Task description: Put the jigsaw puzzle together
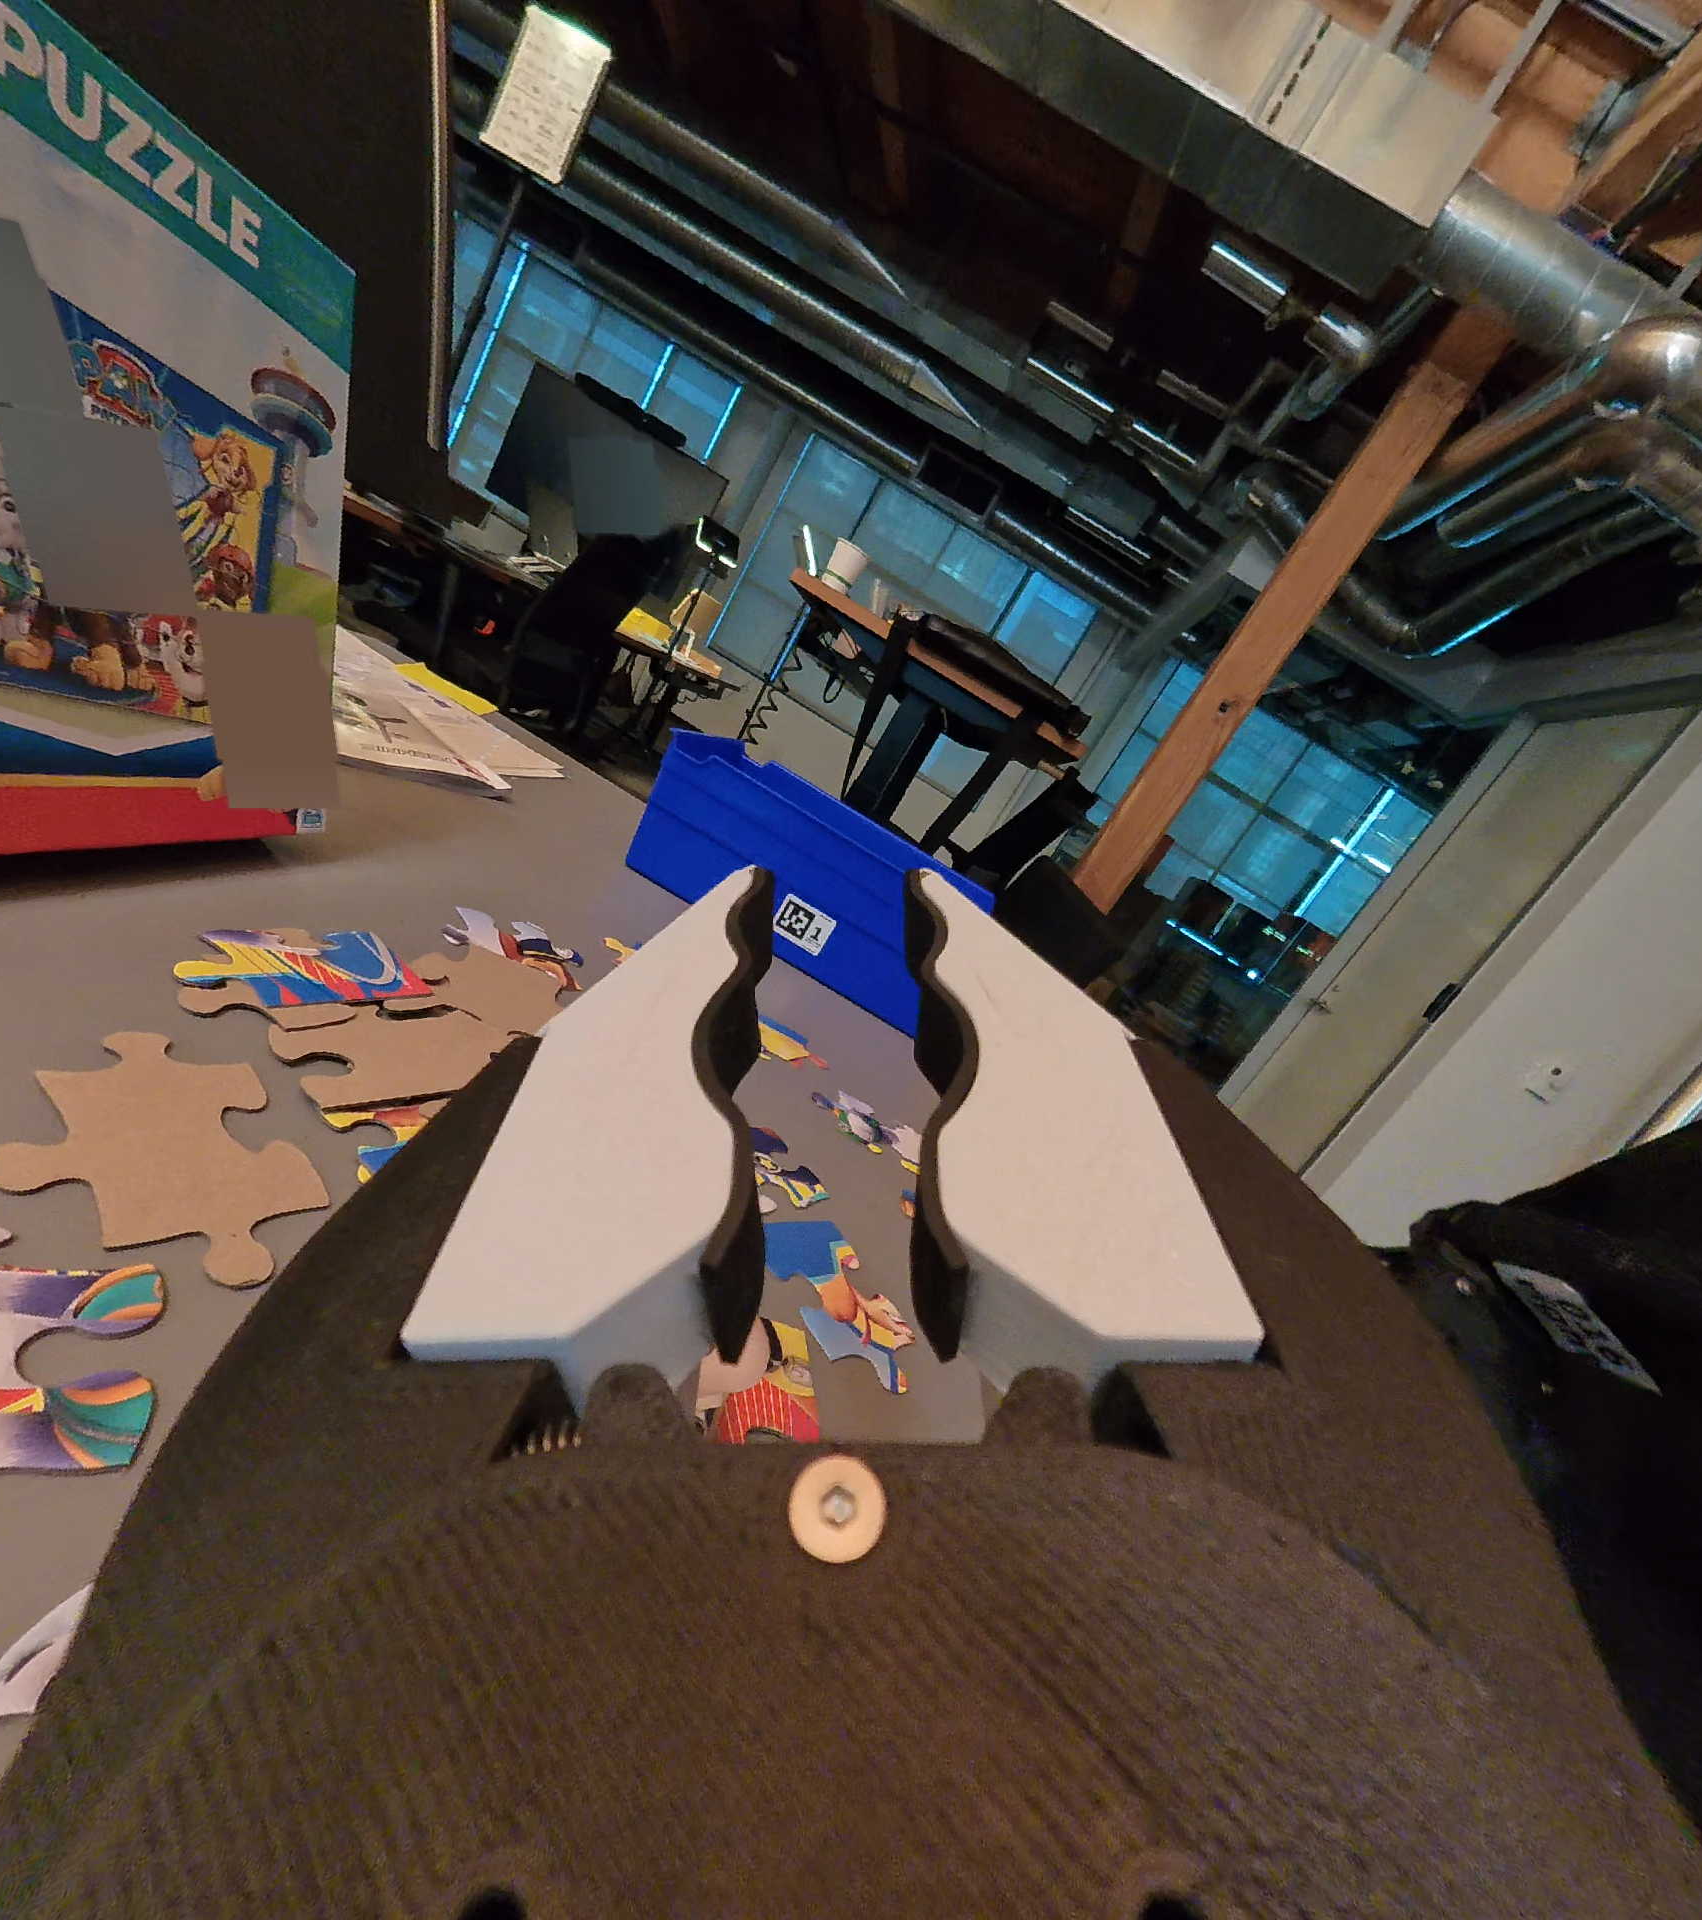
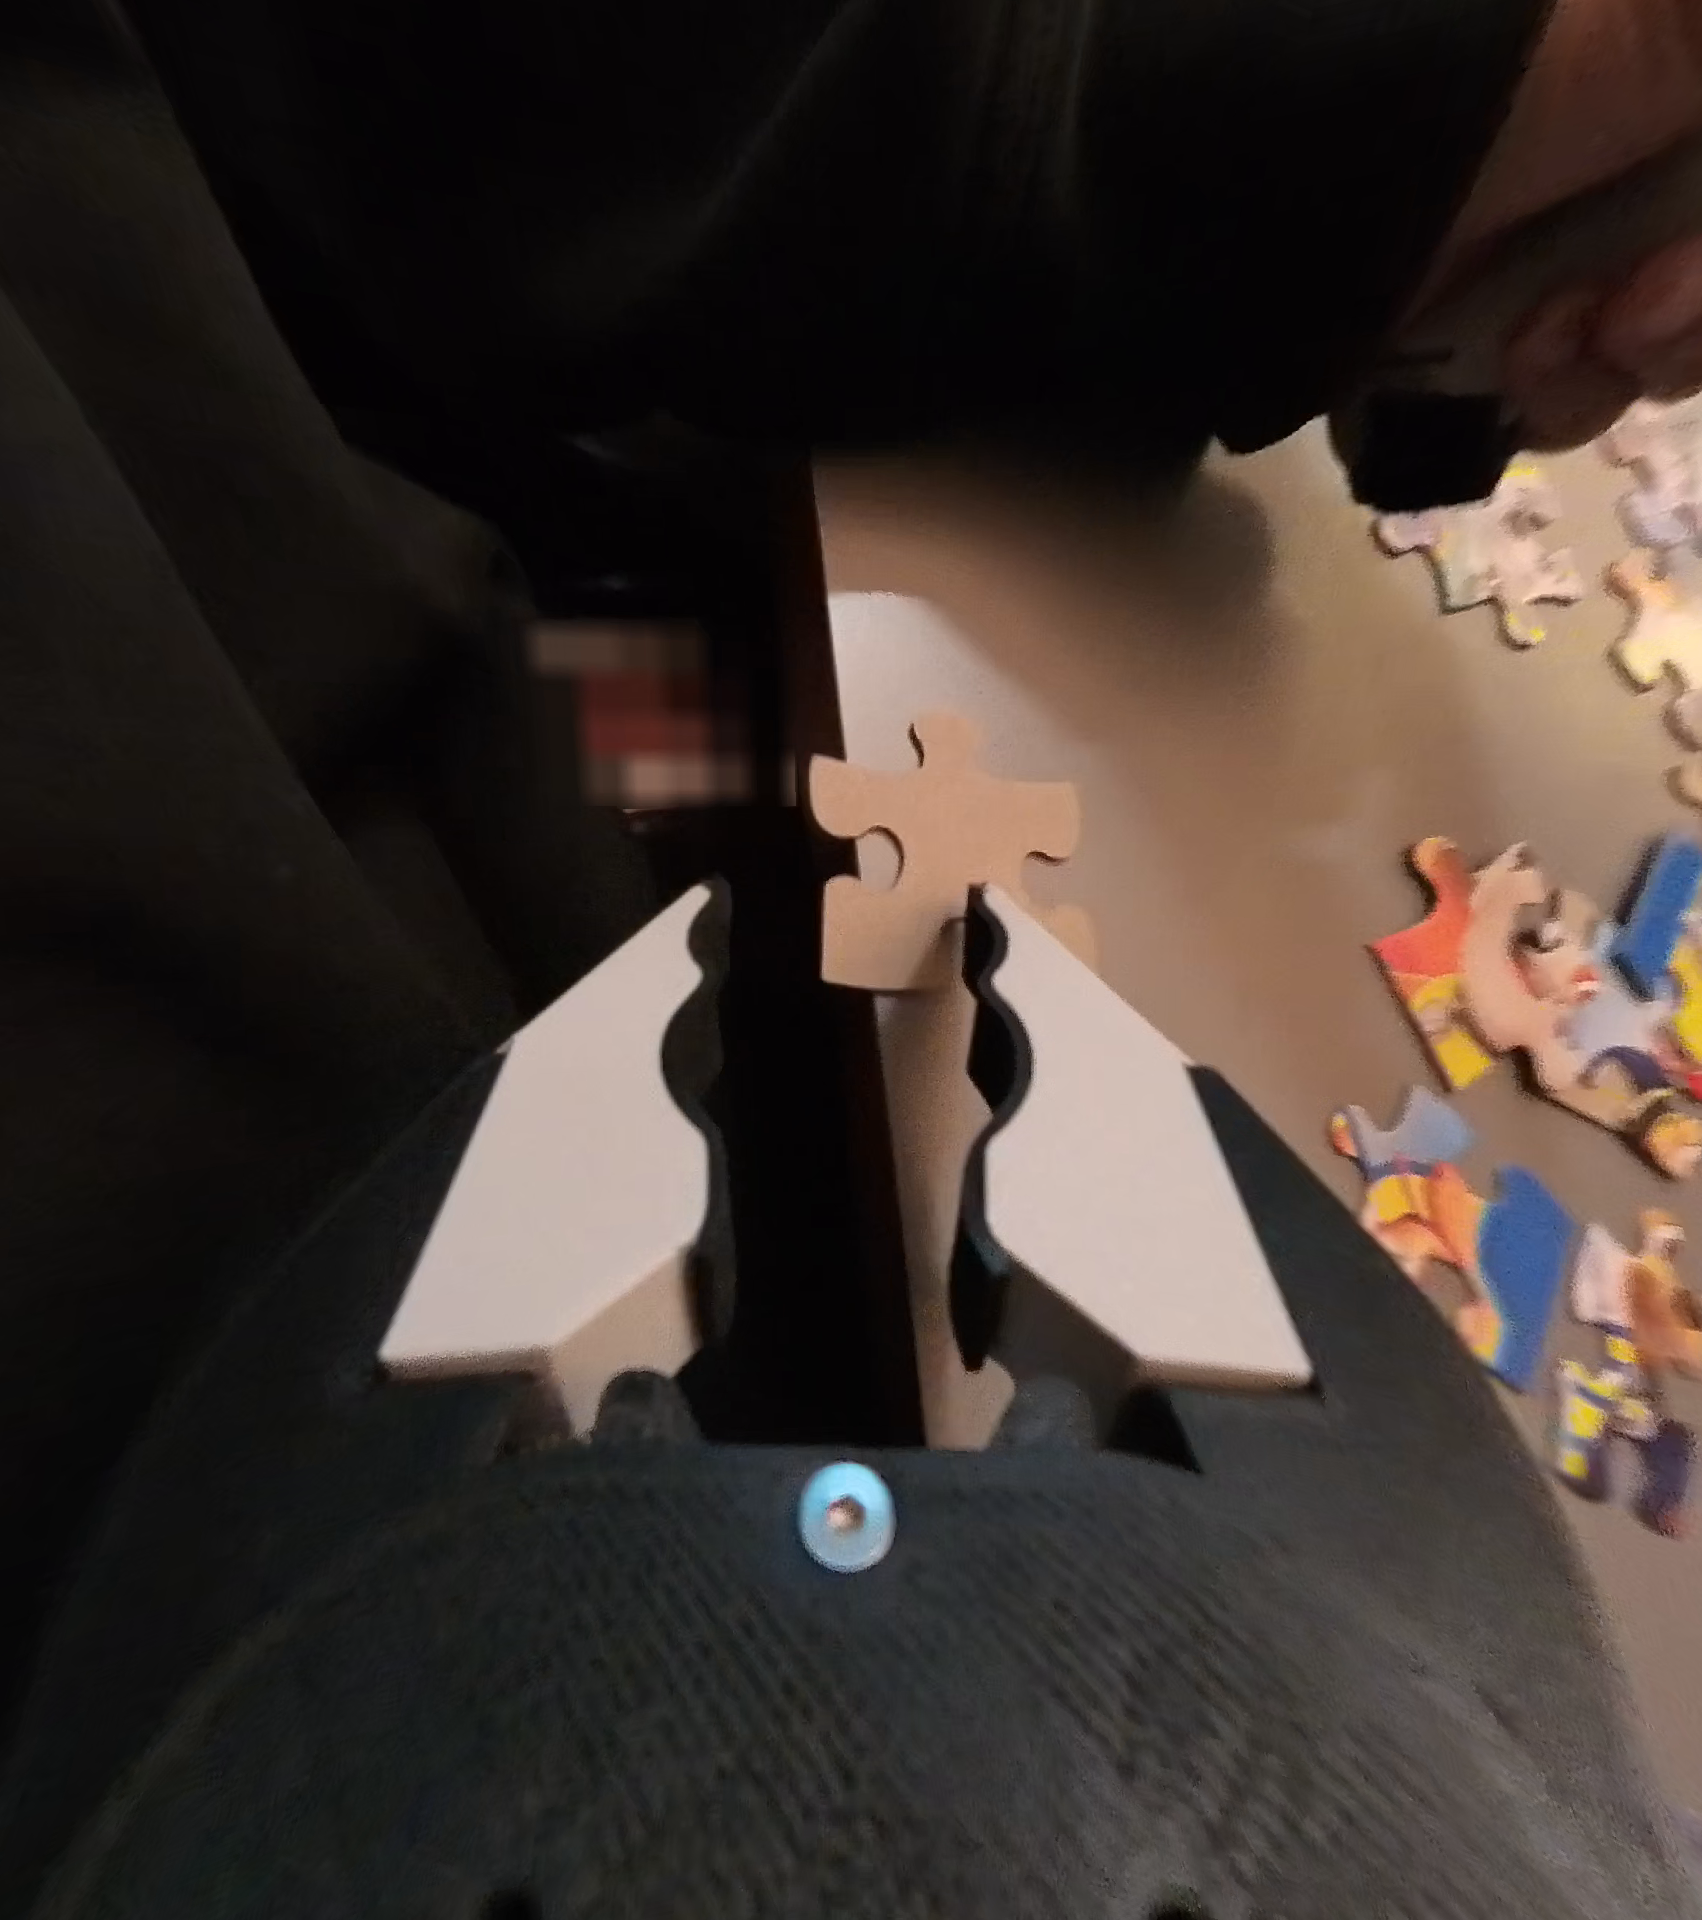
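- The left claw (image 1: 836,883) is hanging low over the grey desk (image 1: 47,956), its two fingers standing a narrow way apart with nothing gripped between them.
- Loose puzzle pieces (image 1: 307,977) are lying on the desk under and to the left of this claw, some picture side up and some showing plain brown cardboard.
- A large cardboard-side piece (image 1: 161,1143) is lying flat just left of the claw's body.
- A blue bin (image 1: 722,821) bearing a small black-and-white marker is sitting on the desk straight beyond the fingertips, apart from them.
- A colourful puzzle box (image 1: 99,416) is standing at the far left, and some printed papers (image 1: 431,727) are lying beside it.
- The right claw (image 2: 847,894) is standing wide open, pointing toward the desk edge and a person's dark clothing (image 2: 307,416).
- A brown puzzle piece (image 2: 940,821), plain cardboard side facing the camera, is sitting at the tip of the right-hand finger (image 2: 1034,1039), touching it and partly hidden behind it.
- The left-hand finger (image 2: 618,1039) is staying clear of that piece, with a dark gap showing between pad and cardboard, so the piece is not being squeezed.
- A pale, blurred object (image 2: 888,655) is showing behind the piece; what it is cannot be told.
- Coloured pieces (image 2: 1553,997) are lying scattered on the desk to the right, well apart from this claw.
- A hand (image 2: 1657,312) is gripping a black handle at the upper right.
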Available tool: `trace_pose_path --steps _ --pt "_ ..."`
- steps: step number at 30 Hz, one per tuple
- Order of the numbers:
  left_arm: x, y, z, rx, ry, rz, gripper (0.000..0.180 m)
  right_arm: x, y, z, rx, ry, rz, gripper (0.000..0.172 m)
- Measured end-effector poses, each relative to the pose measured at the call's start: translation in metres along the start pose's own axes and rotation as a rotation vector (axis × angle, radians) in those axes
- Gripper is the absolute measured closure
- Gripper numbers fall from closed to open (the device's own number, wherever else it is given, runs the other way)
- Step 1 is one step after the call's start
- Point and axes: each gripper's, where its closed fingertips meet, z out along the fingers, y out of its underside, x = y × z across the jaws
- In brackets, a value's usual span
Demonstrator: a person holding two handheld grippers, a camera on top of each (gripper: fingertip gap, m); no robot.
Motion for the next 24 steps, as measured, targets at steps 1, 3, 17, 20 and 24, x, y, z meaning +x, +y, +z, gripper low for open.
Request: trace_pose_path --steps 1,3,17,20,24 --pt "0.0 0.0 0.0 0.0 0.001 -0.001 0.159 0.002 0.001 -0.001 -0.002 0.03 -0.043 0.132" --pt "0.0 0.0 0.0 -0.001 -0.001 0.001 0.159 0.002 0.002 -0.001 -0.007 0.066 -0.101 0.145" --pt "-0.001 -0.004 -0.003 0.022 -0.001 -0.006 0.159 0.071 -0.024 -0.038 0.299 -0.023 0.8 0.172" --pt "-0.001 -0.004 -0.003 0.024 0.001 -0.01 0.159 0.084 0.001 -0.032 0.282 -0.073 0.992 0.171" --pt "-0.002 -0.005 -0.003 0.027 0.003 -0.017 0.159 0.1 0.028 -0.038 0.21 0.052 0.952 0.147"
